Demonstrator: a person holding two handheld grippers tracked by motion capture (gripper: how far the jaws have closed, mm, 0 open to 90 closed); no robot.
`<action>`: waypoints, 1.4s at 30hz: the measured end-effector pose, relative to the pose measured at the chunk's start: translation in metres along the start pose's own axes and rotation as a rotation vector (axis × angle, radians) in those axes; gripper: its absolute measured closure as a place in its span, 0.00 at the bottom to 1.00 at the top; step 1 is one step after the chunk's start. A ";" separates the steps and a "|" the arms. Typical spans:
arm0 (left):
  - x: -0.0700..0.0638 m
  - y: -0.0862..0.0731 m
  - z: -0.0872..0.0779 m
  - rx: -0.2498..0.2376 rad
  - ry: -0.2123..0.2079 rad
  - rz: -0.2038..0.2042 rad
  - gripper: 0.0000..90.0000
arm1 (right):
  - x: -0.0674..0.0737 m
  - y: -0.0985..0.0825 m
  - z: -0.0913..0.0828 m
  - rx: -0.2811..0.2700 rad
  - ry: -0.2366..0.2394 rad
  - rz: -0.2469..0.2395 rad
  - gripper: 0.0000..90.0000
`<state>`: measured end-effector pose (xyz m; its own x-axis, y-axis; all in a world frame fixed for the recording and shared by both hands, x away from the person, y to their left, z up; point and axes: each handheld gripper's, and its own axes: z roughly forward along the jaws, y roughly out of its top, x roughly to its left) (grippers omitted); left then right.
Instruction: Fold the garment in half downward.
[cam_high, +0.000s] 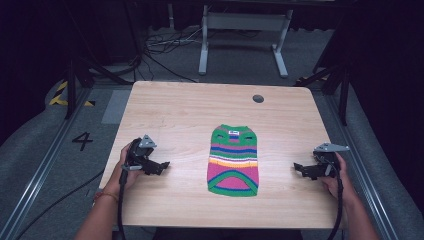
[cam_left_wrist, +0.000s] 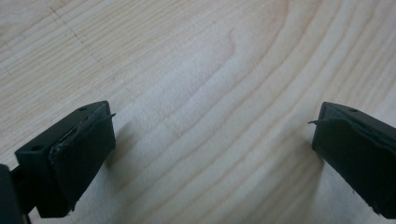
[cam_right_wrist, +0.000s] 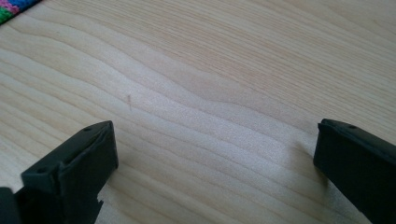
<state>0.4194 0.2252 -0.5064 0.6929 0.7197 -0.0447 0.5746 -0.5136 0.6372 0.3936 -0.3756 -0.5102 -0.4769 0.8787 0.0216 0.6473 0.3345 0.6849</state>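
Both grippers rest low on the table with their jaws spread wide and nothing between them: the left gripper (cam_high: 161, 166) lies well to the left of the sweater, the right gripper (cam_high: 300, 169) well to its right, each pointing inward toward it. In the left gripper view its fingers (cam_left_wrist: 81, 154) frame only bare wood grain. In the right gripper view a corner of the knit (cam_right_wrist: 11, 8) shows at the far upper left, well clear of the jaws.

Wooden table (cam_high: 165, 107): pale, rounded at the corners, and the largest element; a round grommet hole (cam_high: 258, 98) lies beyond the sweater, toward the far edge.

Striped knit sweater (cam_high: 233, 160): small and sleeveless, possibly a pet garment, lying flat near the table's middle and between the two grippers. Green neck trim points to the far edge; the green-edged hem faces the person. Bands of blue, pink, white and orange cross its body.

Hazards, as judged from this arrangement: thin knit lying flat gives the jaws little to catch, so a closing pinch may skate over the top layer or scrape the table. If it grips one layer only, the garment could bunch or twist when lifted. Because the grippers approach from opposite sides, uneven pulls may drag the sweater sideways or stretch its loose stitches. A snagged loop is also conceivable.
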 end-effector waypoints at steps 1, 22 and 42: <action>0.000 0.001 0.001 0.001 0.000 0.006 0.00 | 0.000 0.000 0.000 0.001 0.005 -0.004 0.00; -0.006 -0.007 -0.008 0.013 0.008 0.001 0.01 | 0.001 -0.001 -0.002 0.003 -0.009 0.008 0.00; 0.001 -0.001 -0.020 -0.045 -0.004 0.055 0.35 | -0.003 0.001 -0.015 -0.068 0.020 -0.034 0.39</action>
<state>0.4105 0.2355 -0.4916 0.7243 0.6894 -0.0117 0.5157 -0.5304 0.6728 0.3869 -0.3833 -0.4991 -0.5099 0.8601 0.0119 0.5890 0.3391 0.7335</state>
